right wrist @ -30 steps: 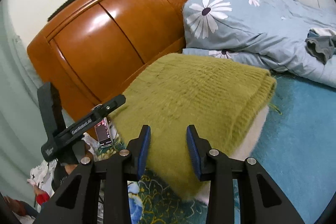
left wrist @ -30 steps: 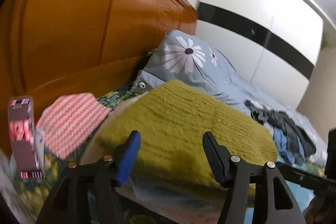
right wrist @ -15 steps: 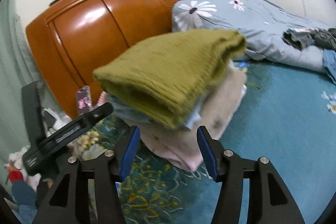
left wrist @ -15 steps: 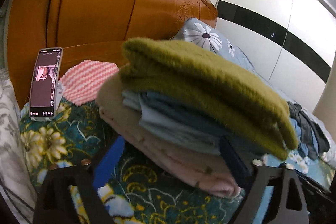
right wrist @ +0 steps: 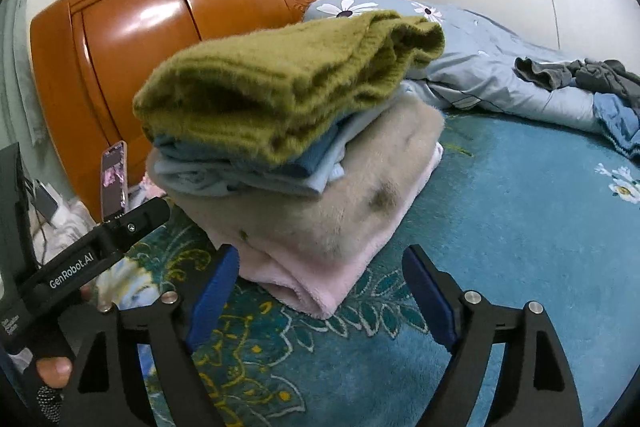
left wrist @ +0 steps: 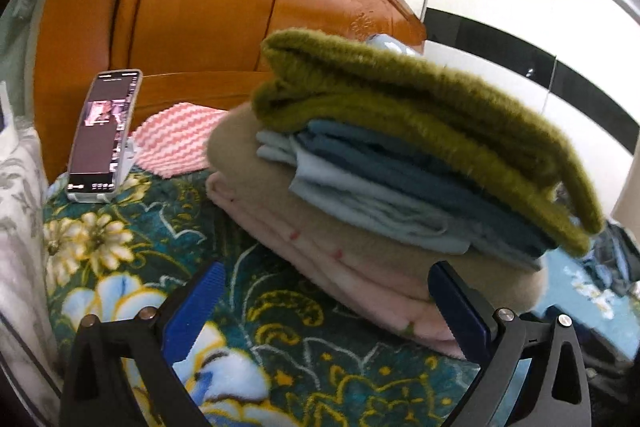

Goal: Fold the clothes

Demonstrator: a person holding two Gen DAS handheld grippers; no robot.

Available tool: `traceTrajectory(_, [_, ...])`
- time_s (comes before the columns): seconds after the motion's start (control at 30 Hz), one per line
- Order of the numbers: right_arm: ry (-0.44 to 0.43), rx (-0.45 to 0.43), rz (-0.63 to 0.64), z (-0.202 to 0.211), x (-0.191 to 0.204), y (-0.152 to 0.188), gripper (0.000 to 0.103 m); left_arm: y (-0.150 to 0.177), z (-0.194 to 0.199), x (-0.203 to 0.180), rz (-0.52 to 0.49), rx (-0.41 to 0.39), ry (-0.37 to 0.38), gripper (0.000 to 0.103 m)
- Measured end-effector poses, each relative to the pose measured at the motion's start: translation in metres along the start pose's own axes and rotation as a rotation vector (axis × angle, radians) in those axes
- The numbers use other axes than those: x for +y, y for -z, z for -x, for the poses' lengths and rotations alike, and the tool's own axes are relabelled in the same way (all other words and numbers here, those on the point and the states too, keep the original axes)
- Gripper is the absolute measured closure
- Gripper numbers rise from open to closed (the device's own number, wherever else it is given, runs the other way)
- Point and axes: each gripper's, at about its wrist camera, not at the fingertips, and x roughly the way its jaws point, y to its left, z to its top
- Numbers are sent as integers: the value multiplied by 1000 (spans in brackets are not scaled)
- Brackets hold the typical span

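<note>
A stack of folded clothes rests on the teal flowered bedspread (left wrist: 132, 259) (right wrist: 520, 235). On top lies an olive-green knit sweater (left wrist: 420, 123) (right wrist: 280, 83), under it blue garments (left wrist: 380, 195) (right wrist: 248, 175), then a beige fleece (left wrist: 256, 167) (right wrist: 320, 211) and a pink one (left wrist: 360, 291) (right wrist: 316, 279). My left gripper (left wrist: 328, 291) is low in front of the stack, its jaws opening wide and nothing between the pads. My right gripper (right wrist: 320, 279) faces the stack's near corner, jaws opening; the pink corner reaches between them, untouched.
A wooden headboard (left wrist: 192, 7) (right wrist: 168, 11) rises behind the stack. A phone (left wrist: 105, 135) (right wrist: 114, 179) leans on a stand beside a pink striped cloth (left wrist: 176, 139). A flowered blue duvet (right wrist: 500, 67) and loose dark clothes (right wrist: 580, 75) lie to the right.
Both grippers have sunk from above the green sweater to the foot of the stack and opened wide. The sweater now lies free on top of the pile.
</note>
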Motion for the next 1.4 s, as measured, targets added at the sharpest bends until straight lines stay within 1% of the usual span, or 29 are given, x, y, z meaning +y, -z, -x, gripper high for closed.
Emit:
traceTrajectory(0.07, [8,-13,6,1,1,0,18,3,0,-3,-10,-1,-30,0])
traceTrajectory(0.2, [53,-46,13,3,1,2,18,5,3,-7,-36,-28,-77,0])
traceTrajectory(0.37, [70,-62,36,4,5,3,18,6,14,-9,-35,-80,-74,0])
traceTrajectory(0.47, [76,-60,53,1,6,4,18,6,16,-13,-40,-101,-85,0])
traceTrajectory(0.6, [91,-61,70,0,9,4,18,8,15,-18,-65,-98,-109,0])
traceTrajectory(0.87, [104,-49,108,-4,17,5,18,9,12,-16,-59,-84,-109,0])
traceTrajectory(0.97, [104,-44,106,-5,17,4,18,10,11,-17,-62,-76,-97,0])
traceTrajectory(1.17, [111,-41,96,-6,15,4,18,11,9,-24,-93,-65,-126,0])
traceTrajectory(1.4, [114,-37,100,-7,16,3,18,11,10,-23,-86,-69,-138,0])
